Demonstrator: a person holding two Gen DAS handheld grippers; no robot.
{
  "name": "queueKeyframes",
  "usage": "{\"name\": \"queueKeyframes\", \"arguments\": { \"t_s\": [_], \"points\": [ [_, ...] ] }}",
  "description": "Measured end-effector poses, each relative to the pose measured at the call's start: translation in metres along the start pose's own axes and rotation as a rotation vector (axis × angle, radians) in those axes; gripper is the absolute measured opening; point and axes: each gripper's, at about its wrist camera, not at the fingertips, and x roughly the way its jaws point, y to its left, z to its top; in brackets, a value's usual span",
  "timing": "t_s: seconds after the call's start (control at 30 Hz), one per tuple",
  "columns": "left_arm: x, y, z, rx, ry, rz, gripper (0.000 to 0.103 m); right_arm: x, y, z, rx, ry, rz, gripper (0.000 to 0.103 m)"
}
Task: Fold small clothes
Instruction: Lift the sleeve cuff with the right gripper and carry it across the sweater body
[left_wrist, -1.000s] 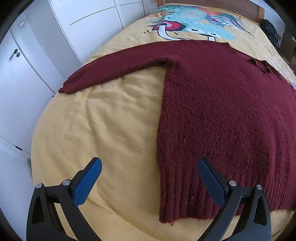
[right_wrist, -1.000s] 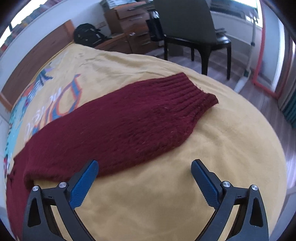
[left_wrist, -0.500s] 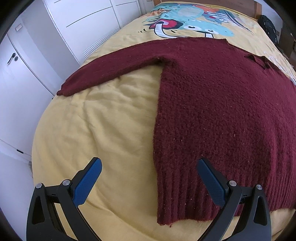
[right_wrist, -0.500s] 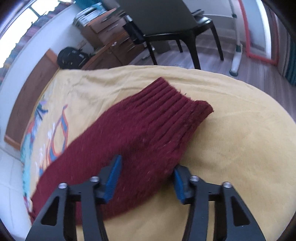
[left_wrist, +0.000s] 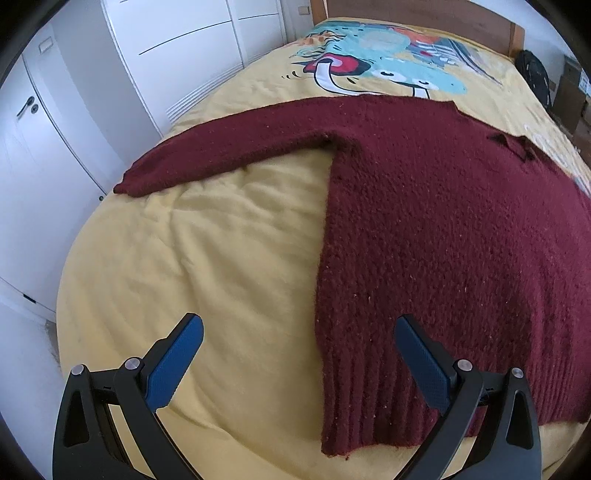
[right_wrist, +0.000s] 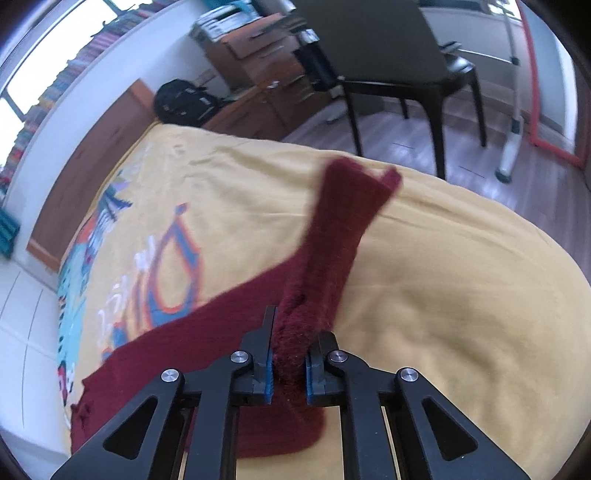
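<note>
Nearest, the right gripper (right_wrist: 289, 354) pinches the maroon sweater's (left_wrist: 461, 236) bunched sleeve (right_wrist: 332, 243) above the yellow bedspread (left_wrist: 207, 258), the left gripper (left_wrist: 297, 350) hangs spread over the hem corner, and beyond stand a black chair (right_wrist: 384, 55), wooden drawers (right_wrist: 266, 70) and white wardrobe doors (left_wrist: 66, 122).

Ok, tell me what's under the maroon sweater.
The maroon sweater lies spread on the yellow bedcover, which shows all around it. The cover's cartoon print runs under the shoulders; how much is hidden can't be seen.
</note>
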Motion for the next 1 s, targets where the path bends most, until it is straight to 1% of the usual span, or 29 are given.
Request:
{"name": "queueKeyframes", "arguments": {
  "t_s": [0.1, 0.2, 0.37, 0.57, 0.67, 0.8, 1.0],
  "points": [
    [-0.001, 0.009, 0.0, -0.025, 0.005, -0.033, 0.102, -0.001, 0.029, -0.001, -0.022, 0.021, 0.039, 0.011],
    [-0.004, 0.019, 0.0, -0.037, -0.003, -0.043, 0.102, 0.0, 0.063, -0.007, -0.041, 0.049, 0.084, 0.011],
    [-0.009, 0.039, -0.001, -0.078, -0.024, -0.066, 0.102, 0.006, 0.129, -0.032, -0.113, 0.112, 0.144, 0.01],
    [-0.014, 0.066, 0.0, -0.106, -0.047, -0.09, 0.102, 0.015, 0.217, -0.083, -0.26, 0.203, 0.172, 0.01],
    [-0.014, 0.081, -0.001, -0.118, -0.051, -0.095, 0.102, 0.019, 0.263, -0.114, -0.34, 0.25, 0.179, 0.01],
    [-0.009, 0.104, -0.006, -0.146, -0.05, -0.096, 0.102, 0.023, 0.319, -0.151, -0.421, 0.291, 0.199, 0.01],
    [-0.002, 0.142, -0.014, -0.211, -0.038, -0.098, 0.102, 0.028, 0.406, -0.208, -0.511, 0.338, 0.261, 0.01]
  ]
}}
